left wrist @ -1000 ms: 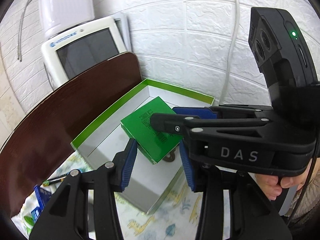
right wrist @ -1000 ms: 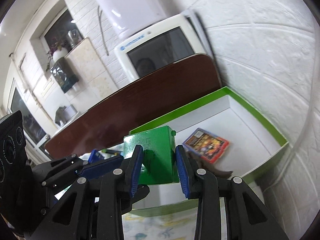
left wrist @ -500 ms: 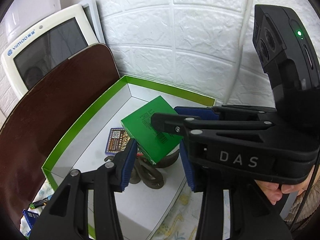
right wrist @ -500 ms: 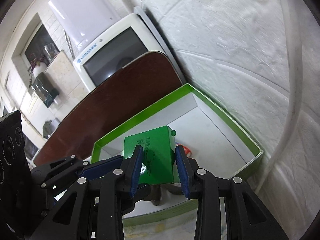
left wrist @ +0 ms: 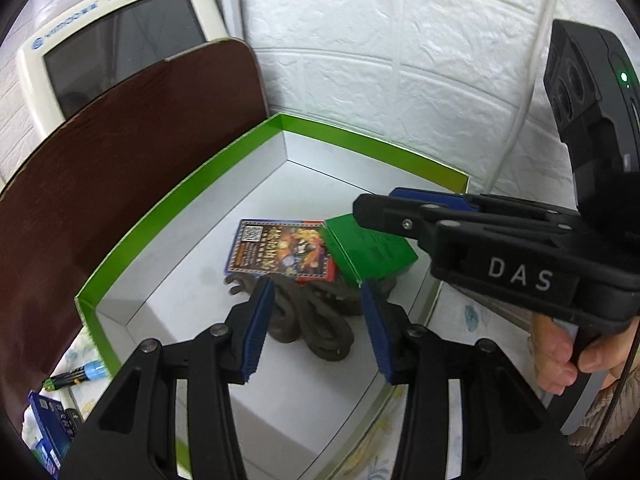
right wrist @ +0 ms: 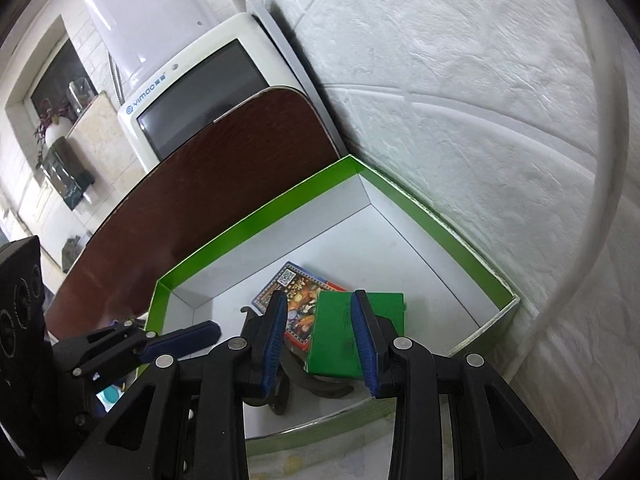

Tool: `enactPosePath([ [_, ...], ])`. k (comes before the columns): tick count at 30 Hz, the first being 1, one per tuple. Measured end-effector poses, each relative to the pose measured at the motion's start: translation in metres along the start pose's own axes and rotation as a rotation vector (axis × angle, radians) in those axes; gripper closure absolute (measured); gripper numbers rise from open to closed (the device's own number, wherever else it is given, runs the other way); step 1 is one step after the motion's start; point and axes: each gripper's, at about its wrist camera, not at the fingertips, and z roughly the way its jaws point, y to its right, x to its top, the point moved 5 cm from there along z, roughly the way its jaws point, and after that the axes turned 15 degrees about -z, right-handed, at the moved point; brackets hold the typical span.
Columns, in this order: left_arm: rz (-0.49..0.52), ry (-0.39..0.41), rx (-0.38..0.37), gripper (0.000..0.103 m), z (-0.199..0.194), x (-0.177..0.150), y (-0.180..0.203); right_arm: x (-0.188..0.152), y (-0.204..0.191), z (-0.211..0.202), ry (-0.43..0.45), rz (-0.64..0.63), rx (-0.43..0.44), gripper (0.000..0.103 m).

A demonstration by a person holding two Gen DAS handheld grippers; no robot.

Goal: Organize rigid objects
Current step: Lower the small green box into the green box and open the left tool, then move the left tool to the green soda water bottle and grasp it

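A green box lies in the green-rimmed white tray, resting on dark metal wrenches and partly over a colourful card. My right gripper is open, its blue pads wide on either side above the green box and not touching it. In the left wrist view the green box sits under the right gripper's fingers. My left gripper is open and empty above the wrenches.
A dark brown board leans behind the tray, with a white monitor behind it. A white brick wall and white cable stand on the right. A pen and blue packet lie left of the tray.
My right gripper has lowered the green box into the tray and opened, letting it go. Both grippers have moved further over the tray.
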Motion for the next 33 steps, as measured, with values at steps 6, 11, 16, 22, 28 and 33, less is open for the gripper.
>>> enactPosePath([
  [6, -0.058, 0.049, 0.053, 0.059, -0.035, -0.009, -0.033, 0.009, -0.029, -0.012, 0.025, -0.044, 0.02, 0.068],
  [11, -0.139, 0.1, 0.126, 0.045, -0.077, -0.025, -0.075, 0.016, -0.069, -0.022, 0.044, -0.112, 0.075, 0.068],
  [16, -0.227, 0.171, 0.22, 0.033, -0.123, -0.046, -0.126, 0.018, -0.123, -0.026, 0.037, -0.174, 0.212, 0.04],
  [22, -0.357, 0.223, 0.33, 0.03, -0.173, -0.086, -0.19, 0.007, -0.202, -0.019, -0.003, -0.31, 0.307, 0.04],
  [28, -0.447, 0.244, 0.428, 0.026, -0.209, -0.126, -0.238, -0.014, -0.262, -0.002, -0.099, -0.353, 0.383, 0.04],
  [33, -0.487, 0.245, 0.45, 0.017, -0.231, -0.167, -0.27, -0.032, -0.299, 0.014, -0.179, -0.362, 0.43, 0.04],
])
